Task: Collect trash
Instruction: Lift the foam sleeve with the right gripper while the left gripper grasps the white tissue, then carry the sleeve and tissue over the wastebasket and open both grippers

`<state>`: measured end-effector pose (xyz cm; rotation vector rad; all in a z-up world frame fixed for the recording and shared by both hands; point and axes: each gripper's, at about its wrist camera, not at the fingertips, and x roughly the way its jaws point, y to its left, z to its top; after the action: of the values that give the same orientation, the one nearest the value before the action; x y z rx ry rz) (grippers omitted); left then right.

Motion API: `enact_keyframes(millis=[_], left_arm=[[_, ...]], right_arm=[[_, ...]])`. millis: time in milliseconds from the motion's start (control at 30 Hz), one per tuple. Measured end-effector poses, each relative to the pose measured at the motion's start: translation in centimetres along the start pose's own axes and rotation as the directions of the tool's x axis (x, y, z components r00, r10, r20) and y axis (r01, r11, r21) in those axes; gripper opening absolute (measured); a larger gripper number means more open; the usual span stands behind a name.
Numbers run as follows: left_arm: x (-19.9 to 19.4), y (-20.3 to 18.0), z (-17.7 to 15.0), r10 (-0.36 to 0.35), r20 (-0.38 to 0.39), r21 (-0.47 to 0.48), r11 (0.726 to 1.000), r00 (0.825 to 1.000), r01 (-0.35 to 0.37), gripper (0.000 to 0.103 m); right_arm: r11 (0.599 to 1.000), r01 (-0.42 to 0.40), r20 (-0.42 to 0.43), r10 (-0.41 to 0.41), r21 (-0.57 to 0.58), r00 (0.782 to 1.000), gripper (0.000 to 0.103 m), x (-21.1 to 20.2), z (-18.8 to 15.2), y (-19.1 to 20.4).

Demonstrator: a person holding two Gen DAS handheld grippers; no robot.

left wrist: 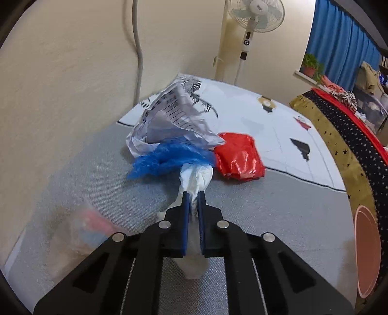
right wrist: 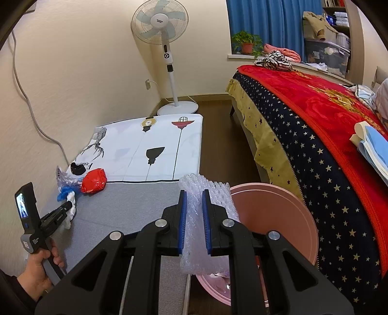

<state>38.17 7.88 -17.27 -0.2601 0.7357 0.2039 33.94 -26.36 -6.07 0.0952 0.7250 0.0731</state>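
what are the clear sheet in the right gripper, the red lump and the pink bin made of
Clear sheet: looks like bubble wrap, translucent plastic film with rows of raised air cells. Red lump: probably thin glossy plastic, a crumpled bag by its sharp creases and bright highlights. Pink bin: seemingly rigid moulded plastic, smooth matte walls with an even round rim.

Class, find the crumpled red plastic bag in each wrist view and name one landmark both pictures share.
Left wrist view: the crumpled red plastic bag lies right of centre, beyond the tongs, on the mat's edge.
Right wrist view: it lies left of centre.
Shared landmark: the white standing fan by the wall.
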Motion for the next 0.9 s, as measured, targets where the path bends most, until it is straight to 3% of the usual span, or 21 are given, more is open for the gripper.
enact_keyframes(millis=[267,467,700,900], left_arm=[[-2.8,-1.0,0.9,-0.070,0.074,0.031,0.997,0.995,0.068,0.006],[-6.5,-3.8,1.8,-0.182,0.127,0.118,0.979,0.975,0.168,0.006],[-9.6,-9.7,2.4,-0.305,0.130,0.195,0.941,0.943,0.278,0.006],[-10.5,-16.8,1.4,-0.416,0.060,0.274,0.881,0.907,0.386,0.006]], right_arm=[[1.000,-0.005,0.009,0.005,0.006,1.000,0.013,-0.5,0.0,-0.2],[1.000,-0.008,0.015,0.008,0.012,1.000,0.013,-1.0,0.1,-0.8],[0.999,-0.009,0.032,0.007,0.049,0.999,0.013,-1.8,0.4,-2.6],[0.997,0.007,0.037,-0.010,0.079,0.999,0.013,-2.3,0.5,-5.1]])
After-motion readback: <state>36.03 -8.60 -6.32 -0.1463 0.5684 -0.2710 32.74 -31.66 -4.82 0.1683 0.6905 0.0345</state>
